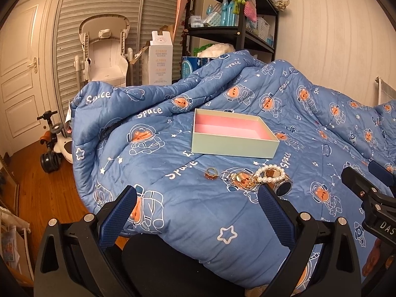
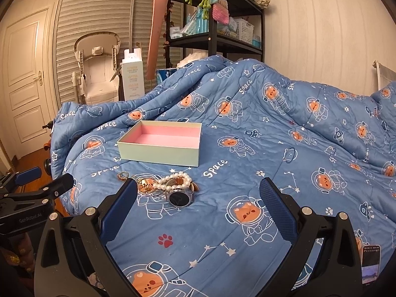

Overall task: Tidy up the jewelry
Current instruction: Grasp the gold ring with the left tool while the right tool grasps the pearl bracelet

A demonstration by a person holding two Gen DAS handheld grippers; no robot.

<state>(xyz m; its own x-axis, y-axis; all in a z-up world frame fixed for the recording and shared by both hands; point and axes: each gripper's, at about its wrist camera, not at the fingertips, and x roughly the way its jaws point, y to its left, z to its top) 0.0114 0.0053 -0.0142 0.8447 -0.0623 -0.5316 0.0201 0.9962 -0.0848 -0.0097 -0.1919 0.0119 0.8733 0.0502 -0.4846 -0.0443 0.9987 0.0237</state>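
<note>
A pale green box (image 1: 232,146) with a pink lining sits open and empty on the blue space-print quilt; it also shows in the right wrist view (image 2: 158,152). Just in front of it lies a jewelry cluster: an amber ring (image 1: 211,173), silver rings (image 1: 226,175), a gold piece (image 1: 245,180), a pearl bracelet (image 1: 269,172) and a watch (image 1: 283,186). The right wrist view shows the pearl bracelet (image 2: 173,182) and watch (image 2: 178,198). My left gripper (image 1: 198,198) is open and empty just short of the jewelry. My right gripper (image 2: 198,190) is open and empty, to the right of the cluster.
The quilt (image 1: 198,217) bunches up high behind the box. Its left edge drops to a wood floor (image 1: 37,193) with a ride-on toy (image 1: 53,148). A high chair (image 1: 104,54), a white carton (image 1: 160,57) and a black shelf (image 1: 237,19) stand behind.
</note>
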